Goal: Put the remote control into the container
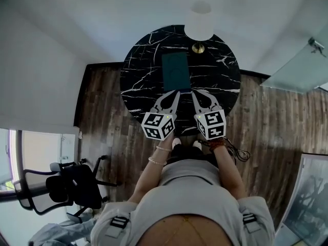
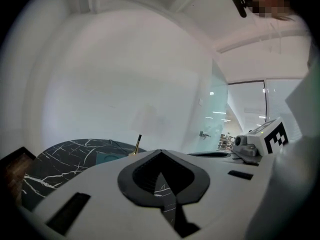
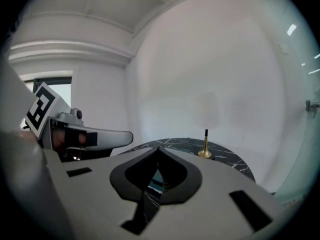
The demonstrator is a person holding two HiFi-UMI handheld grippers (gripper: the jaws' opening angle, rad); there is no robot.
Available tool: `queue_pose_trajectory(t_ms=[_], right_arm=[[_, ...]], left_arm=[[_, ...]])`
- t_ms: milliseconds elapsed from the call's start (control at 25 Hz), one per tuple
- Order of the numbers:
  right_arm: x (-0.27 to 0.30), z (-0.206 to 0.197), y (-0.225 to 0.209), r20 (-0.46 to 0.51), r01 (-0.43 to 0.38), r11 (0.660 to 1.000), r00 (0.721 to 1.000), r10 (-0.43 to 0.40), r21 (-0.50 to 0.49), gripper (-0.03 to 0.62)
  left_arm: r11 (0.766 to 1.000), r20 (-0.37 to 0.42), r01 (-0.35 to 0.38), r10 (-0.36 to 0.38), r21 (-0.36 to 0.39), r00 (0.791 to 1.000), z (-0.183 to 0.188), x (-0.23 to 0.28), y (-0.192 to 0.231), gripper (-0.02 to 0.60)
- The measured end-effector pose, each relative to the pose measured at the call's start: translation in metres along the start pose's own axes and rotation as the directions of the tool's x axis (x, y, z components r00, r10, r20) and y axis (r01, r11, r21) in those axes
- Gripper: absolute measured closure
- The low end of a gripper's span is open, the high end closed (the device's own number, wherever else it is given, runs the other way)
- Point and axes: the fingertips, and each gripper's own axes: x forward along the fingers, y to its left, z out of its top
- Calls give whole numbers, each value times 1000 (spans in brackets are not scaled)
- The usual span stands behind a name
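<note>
A teal rectangular container (image 1: pixel 176 70) lies in the middle of the round black marble table (image 1: pixel 141 70). No remote control shows in any view. My left gripper (image 1: pixel 177 92) and right gripper (image 1: pixel 193 93) hover side by side over the table's near edge, just short of the container, tips pointing at it. In the left gripper view the left gripper (image 2: pixel 160 152) has its jaws met at the tips with nothing between them. The right gripper (image 3: pixel 159 148) looks the same, shut and empty, and the container (image 3: pixel 155 181) peeks through the gap below its tips.
A lamp with a white shade (image 1: pixel 199 22) and brass base (image 1: pixel 198 48) stands at the table's far side, right behind the container. Dark wooden floor (image 1: pixel 102 117) surrounds the table. A black office chair (image 1: pixel 61 186) stands at lower left, and a glass panel (image 1: pixel 300 68) at right.
</note>
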Motion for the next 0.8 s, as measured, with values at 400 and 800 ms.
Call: queue_pose_trajectory(t_ms=[400,800], right_arm=[[-17,41,12,92,-22,1000,996,22,-2,582],[-24,69,24,144,-41,998,988,46,-40,582]], left_arm=[[999,119,4,-9,44,993,45,-20,-22,577],[994,201,-2,-20,107,979,80,-33,-36,577]])
